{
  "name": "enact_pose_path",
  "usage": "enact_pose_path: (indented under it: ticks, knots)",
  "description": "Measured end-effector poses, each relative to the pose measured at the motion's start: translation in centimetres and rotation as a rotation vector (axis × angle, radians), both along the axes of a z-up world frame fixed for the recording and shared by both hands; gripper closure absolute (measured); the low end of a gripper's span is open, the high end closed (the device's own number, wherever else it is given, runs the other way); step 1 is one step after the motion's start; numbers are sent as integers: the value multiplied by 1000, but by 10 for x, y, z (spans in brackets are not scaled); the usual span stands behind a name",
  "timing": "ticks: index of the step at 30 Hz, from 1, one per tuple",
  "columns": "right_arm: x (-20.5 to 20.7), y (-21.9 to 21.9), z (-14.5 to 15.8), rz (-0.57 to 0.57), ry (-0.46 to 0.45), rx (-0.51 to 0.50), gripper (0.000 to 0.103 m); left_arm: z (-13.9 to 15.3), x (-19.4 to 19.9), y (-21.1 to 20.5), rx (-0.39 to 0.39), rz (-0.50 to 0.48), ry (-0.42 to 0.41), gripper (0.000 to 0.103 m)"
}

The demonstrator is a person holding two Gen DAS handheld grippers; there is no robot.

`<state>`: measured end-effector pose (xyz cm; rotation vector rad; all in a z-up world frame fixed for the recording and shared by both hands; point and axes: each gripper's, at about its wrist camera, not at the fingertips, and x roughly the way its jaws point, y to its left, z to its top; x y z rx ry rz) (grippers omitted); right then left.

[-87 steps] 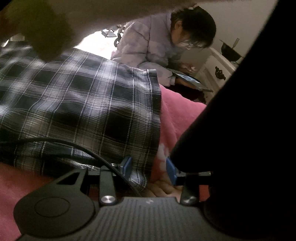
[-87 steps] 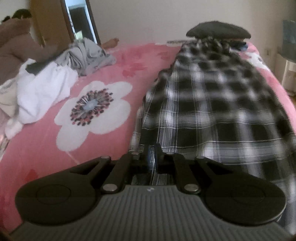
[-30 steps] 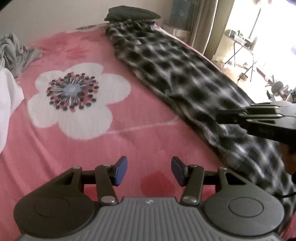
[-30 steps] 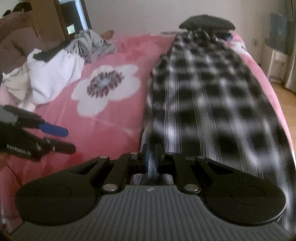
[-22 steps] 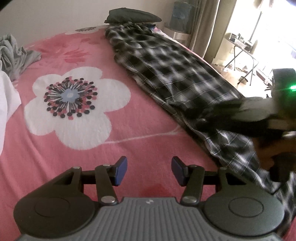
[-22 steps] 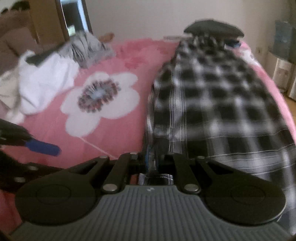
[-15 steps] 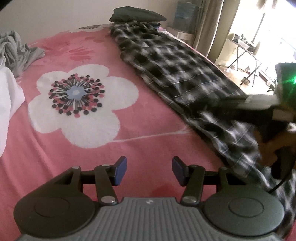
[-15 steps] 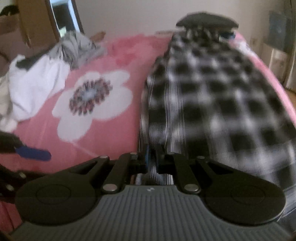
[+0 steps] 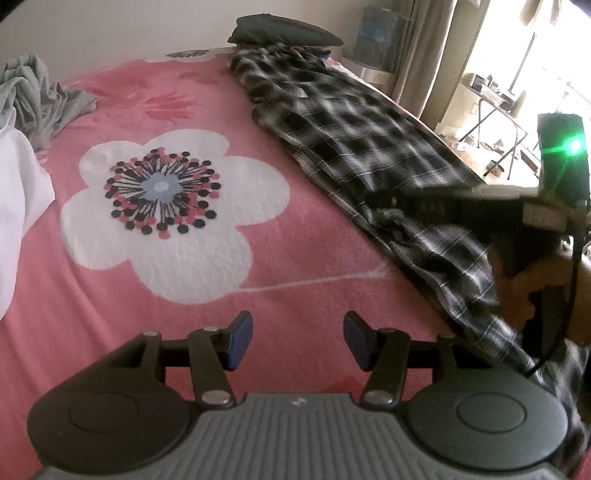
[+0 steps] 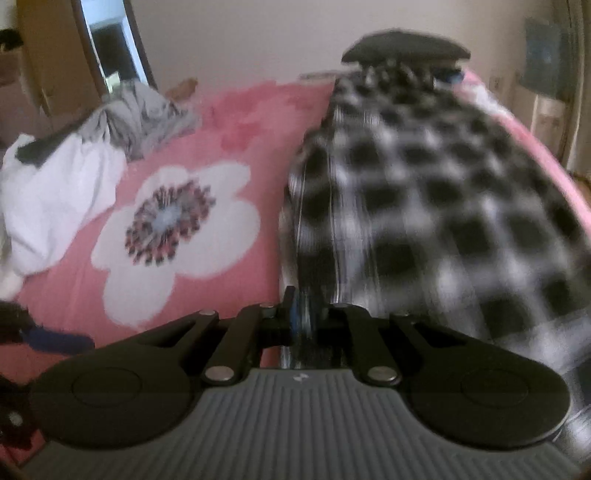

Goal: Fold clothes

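Nearest in the left wrist view, the left gripper (image 9: pixel 298 339) stands with its blue pads apart at a moderate gap. Nothing lies between them; only bare pink bedspread (image 9: pixel 110 332) shows beneath.

In the right wrist view, the right gripper (image 10: pixel 302 317) has its pads pressed together on the near edge of the plaid garment (image 10: pixel 424 221). A strip of checked cloth is visible pinched between the pads. That view is blurred, so the exact hem or corner held cannot be determined.

The plaid garment lies lengthwise along the right-hand side of the bed, from the right gripper up to a dark pillow (image 9: pixel 280 31) at the head. It appears already narrowed into a long strip. Its left edge rests on the bedspread, just beside the large white flower print (image 9: pixel 173 218).

Farther left, a white garment (image 10: pixel 55 192) and a grey garment (image 9: pixel 37 96) lie crumpled, well apart from the plaid one.

Assessment: the step in hand is a fold of the plaid garment, with one near point secured and the other hand free. The next move likely calls for the left gripper to cross to the cloth's near edge and close on a second point. Both hands could then carry the near end toward the pillow end.
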<state>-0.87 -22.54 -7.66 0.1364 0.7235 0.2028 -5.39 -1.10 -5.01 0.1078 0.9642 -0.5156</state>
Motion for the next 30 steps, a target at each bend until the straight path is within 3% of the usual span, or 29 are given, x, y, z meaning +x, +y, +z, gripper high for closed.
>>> enact_pose_path:
  ticks: [7, 15, 22, 25, 27, 30]
  knots:
    - [10, 4, -24, 4, 40, -10, 97, -1, 2, 2, -3, 8, -11, 47]
    - [2, -6, 10, -37, -54, 46, 97, -3, 32, 16, 22, 85, -48, 47]
    - [44, 1, 0, -3, -69, 49, 97, 1, 65, 19, 39, 151, -89, 47]
    - [75, 6, -20, -21, -37, 66, 97, 13, 79, 20, 56, 174, -102, 47]
    - [94, 3, -30, -43, 19, 143, 97, 34, 89, 21, 77, 178, -131, 47]
    - [98, -1, -2, -44, 29, 207, 95, 78, 108, 21, 129, 171, -179, 47]
